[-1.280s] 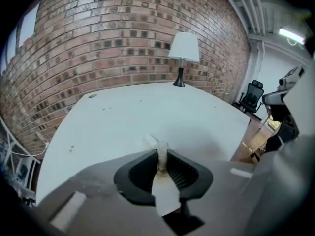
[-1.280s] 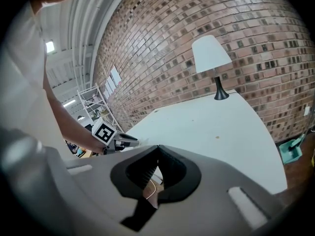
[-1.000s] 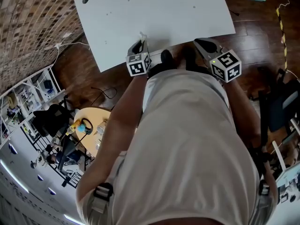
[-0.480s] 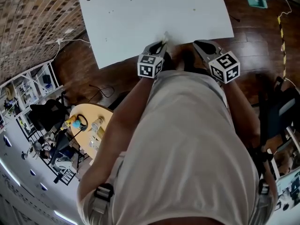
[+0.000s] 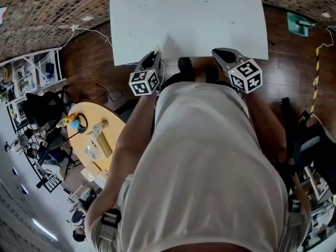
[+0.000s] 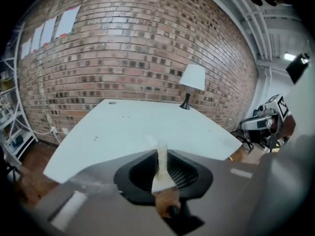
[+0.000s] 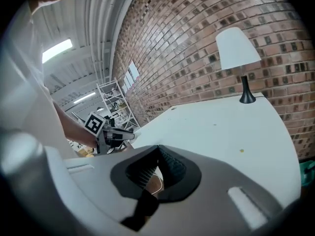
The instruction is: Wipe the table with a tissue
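Head view: the left hand-held gripper (image 5: 155, 56) and the right hand-held gripper (image 5: 218, 53) are both at the near edge of the white worktop (image 5: 189, 14), apart from each other.

Left gripper view: its jaws are clamped on a thin strip of white tissue (image 6: 161, 166), which stands upright between them with the worktop ahead.

Right gripper view: its jaws meet at the tips with nothing between them. A lamp (image 7: 238, 58) stands on the worktop's far side.
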{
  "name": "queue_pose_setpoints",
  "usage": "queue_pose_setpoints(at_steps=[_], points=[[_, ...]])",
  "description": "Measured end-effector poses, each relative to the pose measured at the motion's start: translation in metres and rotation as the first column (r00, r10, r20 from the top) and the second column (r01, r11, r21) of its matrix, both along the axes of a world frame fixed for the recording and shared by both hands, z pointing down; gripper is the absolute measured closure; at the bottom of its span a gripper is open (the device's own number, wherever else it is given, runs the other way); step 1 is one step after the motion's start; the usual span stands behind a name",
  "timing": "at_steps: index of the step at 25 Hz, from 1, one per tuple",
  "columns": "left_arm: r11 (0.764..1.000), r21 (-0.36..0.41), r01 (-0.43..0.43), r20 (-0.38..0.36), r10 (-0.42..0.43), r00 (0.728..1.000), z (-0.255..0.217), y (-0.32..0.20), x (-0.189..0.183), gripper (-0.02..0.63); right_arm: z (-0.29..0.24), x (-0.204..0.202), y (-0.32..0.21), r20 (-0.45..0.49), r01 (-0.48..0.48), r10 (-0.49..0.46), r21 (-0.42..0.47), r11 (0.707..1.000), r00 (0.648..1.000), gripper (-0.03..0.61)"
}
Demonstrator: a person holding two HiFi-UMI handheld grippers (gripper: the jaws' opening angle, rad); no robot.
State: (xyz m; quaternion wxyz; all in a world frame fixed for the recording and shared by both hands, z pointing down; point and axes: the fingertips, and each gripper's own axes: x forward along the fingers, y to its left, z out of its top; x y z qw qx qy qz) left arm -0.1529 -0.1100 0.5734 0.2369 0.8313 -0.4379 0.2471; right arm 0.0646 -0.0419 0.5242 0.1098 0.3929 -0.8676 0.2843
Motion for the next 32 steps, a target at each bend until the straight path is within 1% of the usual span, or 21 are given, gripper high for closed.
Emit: queue_pose_setpoints(at_steps=[2, 4, 7, 10, 13, 17, 22, 27, 30, 32], points=[[0.998, -0.010, 0.068, -0.010, -0.068, 0.998, 0.001, 0.003, -0.025, 0.549, -0.002, -0.012, -0.008, -0.009, 0.035, -0.035, -0.002, 0.999, 0.999, 0.571], [0.993, -0.024, 0.118, -0.023, -0.118, 0.993, 0.004, 0.006, -0.046, 0.549, -0.003, -0.025, -0.017, -0.022, 0.067, -0.067, -0.005, 0.998, 0.998, 0.571], [0.986, -0.044, 0.162, -0.042, -0.164, 0.986, 0.013, 0.011, -0.070, 0.549, -0.002, -0.046, -0.030, -0.041, 0.097, -0.098, -0.011, 0.995, 0.994, 0.571], [0.981, -0.049, 0.189, -0.064, -0.192, 0.979, 0.018, 0.005, -0.089, 0.549, 0.000, -0.066, -0.041, -0.045, 0.119, -0.120, -0.021, 0.993, 0.992, 0.571], [0.982, -0.047, 0.185, -0.088, -0.188, 0.978, 0.019, -0.011, -0.094, 0.549, 0.001, -0.082, -0.053, -0.064, 0.159, -0.161, -0.023, 0.987, 0.985, 0.571], [0.981, -0.050, 0.188, -0.116, -0.193, 0.974, 0.016, -0.028, -0.108, 0.549, -0.009, -0.105, -0.072, -0.075, 0.171, -0.171, -0.014, 0.985, 0.982, 0.571], [0.981, -0.051, 0.187, -0.115, -0.192, 0.975, 0.017, -0.052, -0.136, 0.549, -0.016, -0.137, -0.093, -0.094, 0.186, -0.185, -0.003, 0.983, 0.978, 0.571], [0.987, -0.056, 0.150, -0.085, -0.155, 0.984, 0.029, -0.081, -0.163, 0.549, -0.012, -0.162, -0.110, -0.096, 0.148, -0.147, 0.002, 0.989, 0.984, 0.571], [0.990, -0.070, 0.121, -0.082, -0.126, 0.989, 0.036, -0.100, -0.172, 0.549, -0.010, -0.167, -0.117, -0.101, 0.103, -0.102, 0.000, 0.995, 0.990, 0.571], [0.993, -0.073, 0.095, -0.065, -0.100, 0.993, 0.041, -0.113, -0.175, 0.549, -0.010, -0.167, -0.121, -0.106, 0.075, -0.075, -0.002, 0.997, 0.992, 0.571]])
